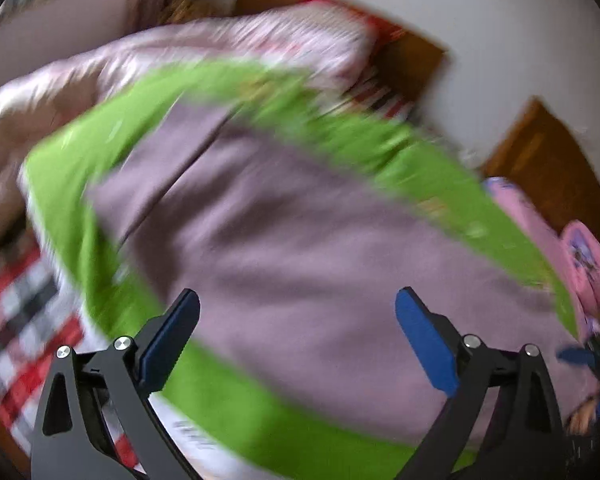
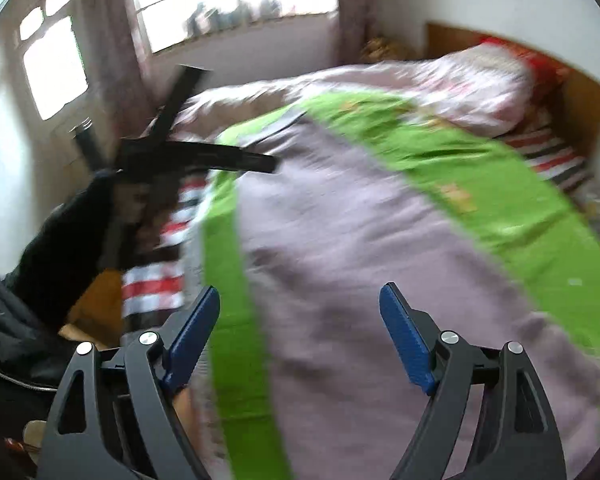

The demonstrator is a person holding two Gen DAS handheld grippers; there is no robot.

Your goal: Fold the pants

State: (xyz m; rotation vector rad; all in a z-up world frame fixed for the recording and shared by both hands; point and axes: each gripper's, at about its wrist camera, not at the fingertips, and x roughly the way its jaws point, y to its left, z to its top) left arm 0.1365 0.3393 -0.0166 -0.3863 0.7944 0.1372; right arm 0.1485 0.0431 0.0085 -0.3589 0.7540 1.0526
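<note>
My pants (image 1: 300, 240) lie spread flat on the green sheet (image 1: 236, 412) just ahead of and below both my grippers. Through the blur I'd guess one fold is made, since the mauve cloth reads as a single broad slab, and more folding is left. My left gripper (image 1: 298, 316) stands wide open and empty; my right gripper (image 2: 300, 312) too — nothing between the pads.

Smeared by motion blur: pants (image 1: 300, 240) without readable seams, green sheet (image 2: 440, 160) pattern unreadable. Cut off at bottom edge: left gripper (image 1: 298, 332) and right gripper (image 2: 300, 328) bodies.
</note>
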